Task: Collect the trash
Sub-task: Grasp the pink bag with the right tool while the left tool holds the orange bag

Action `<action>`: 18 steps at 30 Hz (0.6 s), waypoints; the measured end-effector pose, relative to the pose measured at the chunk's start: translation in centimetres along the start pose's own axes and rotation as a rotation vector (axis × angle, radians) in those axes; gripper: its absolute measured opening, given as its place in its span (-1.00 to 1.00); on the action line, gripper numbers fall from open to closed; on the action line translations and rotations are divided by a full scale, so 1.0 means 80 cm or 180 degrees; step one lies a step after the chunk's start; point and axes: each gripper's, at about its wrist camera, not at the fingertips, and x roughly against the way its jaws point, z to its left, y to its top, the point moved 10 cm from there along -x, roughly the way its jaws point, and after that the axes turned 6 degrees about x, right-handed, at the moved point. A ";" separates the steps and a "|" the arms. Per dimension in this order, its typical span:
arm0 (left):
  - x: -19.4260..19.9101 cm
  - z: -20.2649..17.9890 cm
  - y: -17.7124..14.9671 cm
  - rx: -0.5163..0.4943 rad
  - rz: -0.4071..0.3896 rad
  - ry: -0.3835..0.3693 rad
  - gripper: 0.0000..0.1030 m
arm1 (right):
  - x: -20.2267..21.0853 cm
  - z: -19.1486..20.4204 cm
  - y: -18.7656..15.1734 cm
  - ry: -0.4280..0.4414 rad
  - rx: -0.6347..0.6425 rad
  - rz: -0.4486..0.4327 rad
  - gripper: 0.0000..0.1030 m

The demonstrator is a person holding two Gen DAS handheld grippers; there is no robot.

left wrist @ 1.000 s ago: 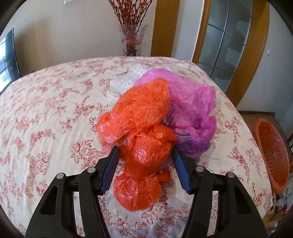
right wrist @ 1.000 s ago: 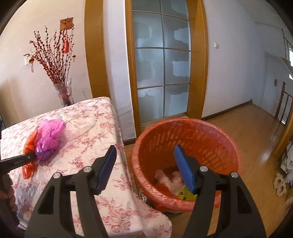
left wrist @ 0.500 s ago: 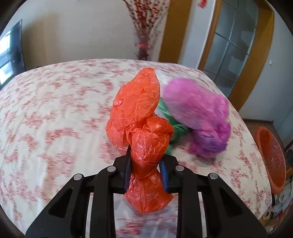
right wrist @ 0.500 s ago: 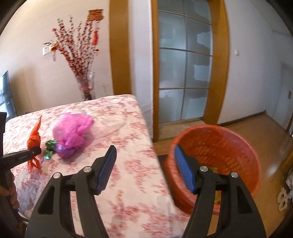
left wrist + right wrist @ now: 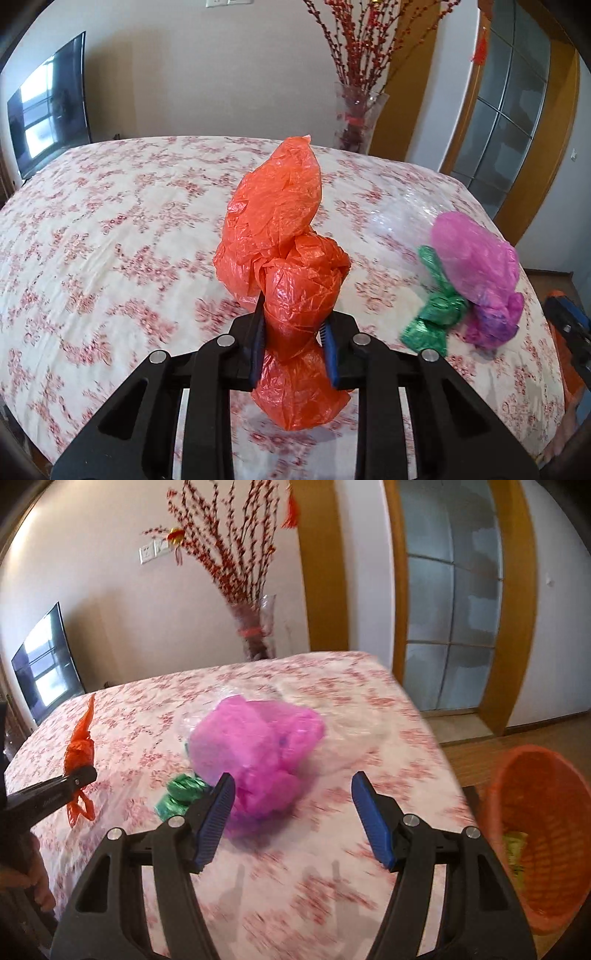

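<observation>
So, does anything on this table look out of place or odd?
Only the trash itself: crumpled pink, green and clear plastic bags lie loose on the flowered tablecloth, and the left gripper holds the orange bag. The vase stands upright. Nothing looks spilled or broken.

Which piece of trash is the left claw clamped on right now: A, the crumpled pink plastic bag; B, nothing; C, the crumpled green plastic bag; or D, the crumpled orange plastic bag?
D: the left claw pinches the crumpled orange plastic bag between its blue pads.
</observation>
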 end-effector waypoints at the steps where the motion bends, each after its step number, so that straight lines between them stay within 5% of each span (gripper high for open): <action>1: 0.000 0.002 0.001 0.0004 -0.0001 0.0000 -0.51 | -0.013 0.006 0.002 0.0006 0.0000 0.0056 0.26; 14: -0.012 0.024 0.003 0.0036 0.0049 -0.0033 -0.51 | -0.088 0.028 -0.019 0.0149 -0.0143 0.0547 0.39; 18: -0.012 0.021 -0.001 0.0021 0.0064 -0.0043 -0.51 | -0.086 0.031 -0.020 0.0214 -0.0094 0.0539 0.06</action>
